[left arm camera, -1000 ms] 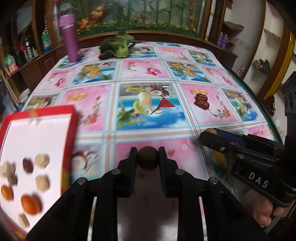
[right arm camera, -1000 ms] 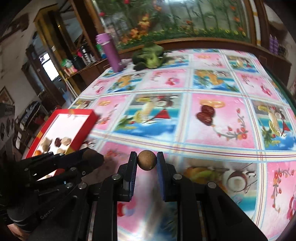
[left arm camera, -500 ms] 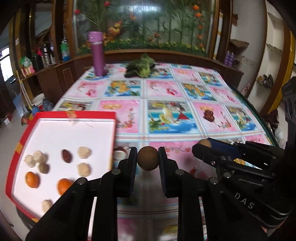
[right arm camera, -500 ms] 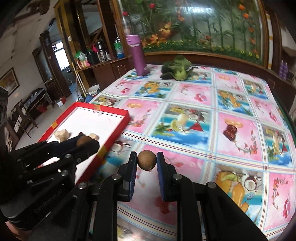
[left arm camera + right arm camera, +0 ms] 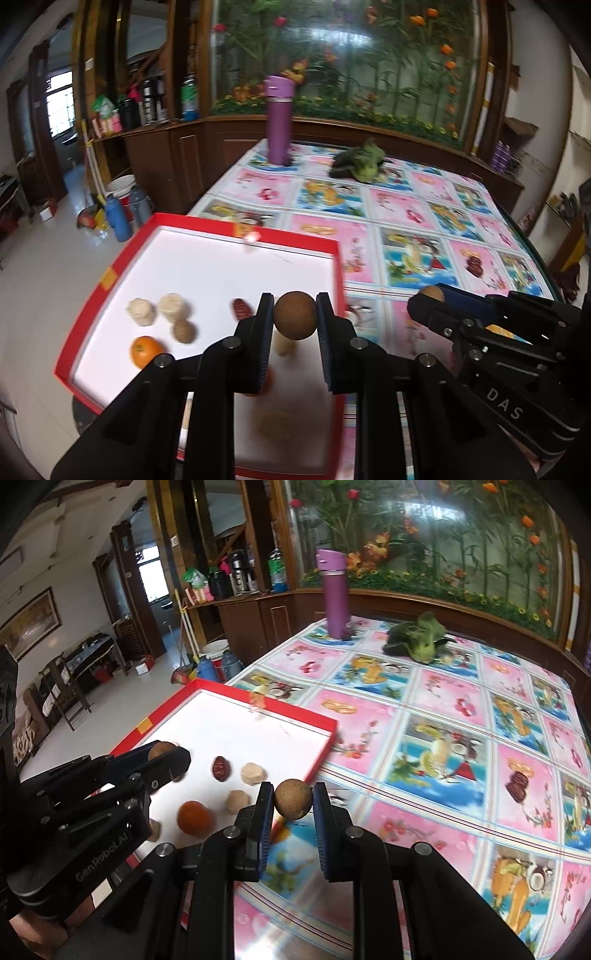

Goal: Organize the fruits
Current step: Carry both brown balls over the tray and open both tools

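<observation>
While both grippers stay clamped, each on one round brown fruit, the red tray has come from the left edge of view to directly beneath them.

Left to right: the left gripper (image 5: 294,325) pinches its brown fruit (image 5: 295,314) between both pads, held over the white floor of the red tray (image 5: 184,220), where a second ago it hung over the patterned tablecloth (image 5: 406,214). The right gripper (image 5: 293,805) pinches a second brown fruit (image 5: 293,798) just past the tray's right rim. Each fruit is a dull, matte sphere with a rough tan skin. Inside the tray lie an orange fruit (image 5: 144,350), pale peeled pieces and a dark red date (image 5: 221,768); two more dates (image 5: 517,785) rest on the cloth, well apart.
</observation>
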A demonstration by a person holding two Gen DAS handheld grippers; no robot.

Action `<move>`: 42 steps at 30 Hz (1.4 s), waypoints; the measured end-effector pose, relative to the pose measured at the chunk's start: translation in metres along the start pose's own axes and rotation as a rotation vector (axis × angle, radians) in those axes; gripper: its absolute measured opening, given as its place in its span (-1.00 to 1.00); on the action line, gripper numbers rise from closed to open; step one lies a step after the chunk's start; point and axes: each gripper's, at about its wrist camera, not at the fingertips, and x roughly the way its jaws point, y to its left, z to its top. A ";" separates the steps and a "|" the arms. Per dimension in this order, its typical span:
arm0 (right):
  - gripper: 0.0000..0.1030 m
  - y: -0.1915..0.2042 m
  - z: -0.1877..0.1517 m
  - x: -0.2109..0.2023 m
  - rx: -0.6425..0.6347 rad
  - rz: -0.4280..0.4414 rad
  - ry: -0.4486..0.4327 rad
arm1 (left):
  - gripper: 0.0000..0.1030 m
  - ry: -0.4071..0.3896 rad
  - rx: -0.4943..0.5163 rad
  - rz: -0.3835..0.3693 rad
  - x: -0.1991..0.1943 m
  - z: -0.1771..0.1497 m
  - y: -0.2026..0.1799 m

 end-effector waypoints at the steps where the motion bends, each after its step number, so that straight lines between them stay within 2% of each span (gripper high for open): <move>1: -0.62 0.003 0.001 0.002 -0.001 0.002 0.000 | -0.52 -0.001 -0.007 0.007 0.000 0.000 0.004; 11: -0.62 0.024 0.017 0.022 -0.045 0.019 0.010 | -0.52 -0.007 -0.049 0.069 0.002 0.006 0.048; 19: -0.62 0.038 0.043 0.066 -0.045 0.058 0.071 | -0.52 0.030 -0.044 0.132 0.019 0.028 0.096; 24: -0.62 0.049 0.060 0.101 -0.049 0.058 0.114 | -0.52 0.092 -0.036 0.096 0.042 0.049 0.115; 28: -0.62 0.051 0.064 0.131 -0.043 0.032 0.160 | -0.52 0.197 -0.047 0.073 0.084 0.061 0.127; 32: -0.62 0.048 0.060 0.150 -0.029 0.024 0.205 | -0.52 0.268 -0.040 0.105 0.115 0.062 0.133; 42: -0.61 0.058 0.061 0.166 -0.037 0.040 0.253 | -0.52 0.349 -0.058 0.111 0.139 0.055 0.140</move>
